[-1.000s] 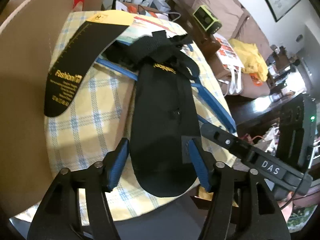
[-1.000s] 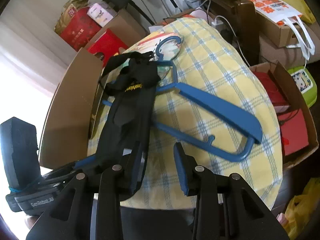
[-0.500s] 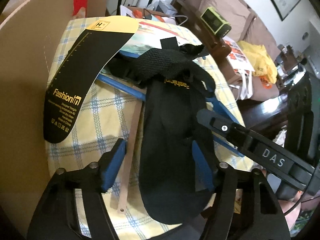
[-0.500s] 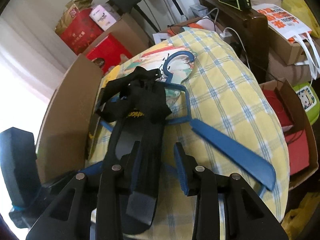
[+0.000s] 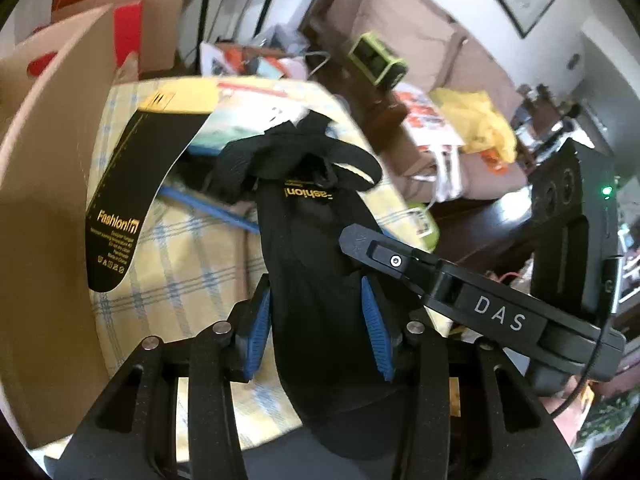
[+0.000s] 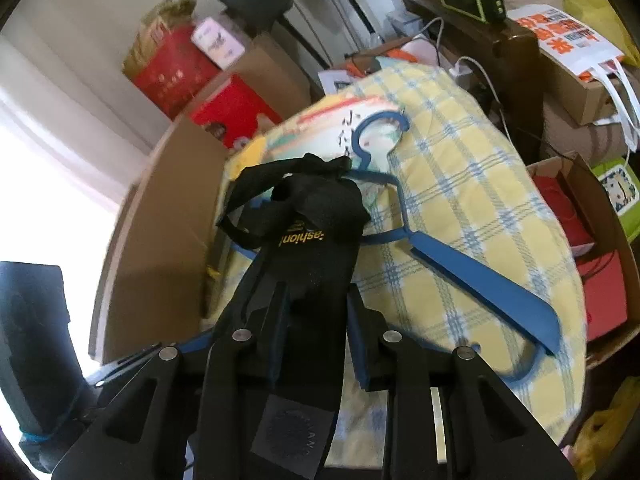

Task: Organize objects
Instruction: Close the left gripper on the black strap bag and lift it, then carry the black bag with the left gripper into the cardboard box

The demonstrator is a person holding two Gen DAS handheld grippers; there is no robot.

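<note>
Two tools grip one long black fabric strap (image 5: 320,280) with yellow lettering: left tool (image 5: 318,322) and right tool (image 6: 314,324), near edge of yellow checked cloth (image 6: 460,208); blue plastic hanger (image 6: 460,268) lies right.

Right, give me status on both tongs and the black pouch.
Left tongs shut on black pouch. Right tongs straddle its strap end, grip unclear. Pouch lies over blue hanger on checked cloth.

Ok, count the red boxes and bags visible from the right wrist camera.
4, maybe more hidden. One red bag stands by the far wall; one red box sits behind the cardboard flap; two red boxes lie in the open carton at right.
</note>
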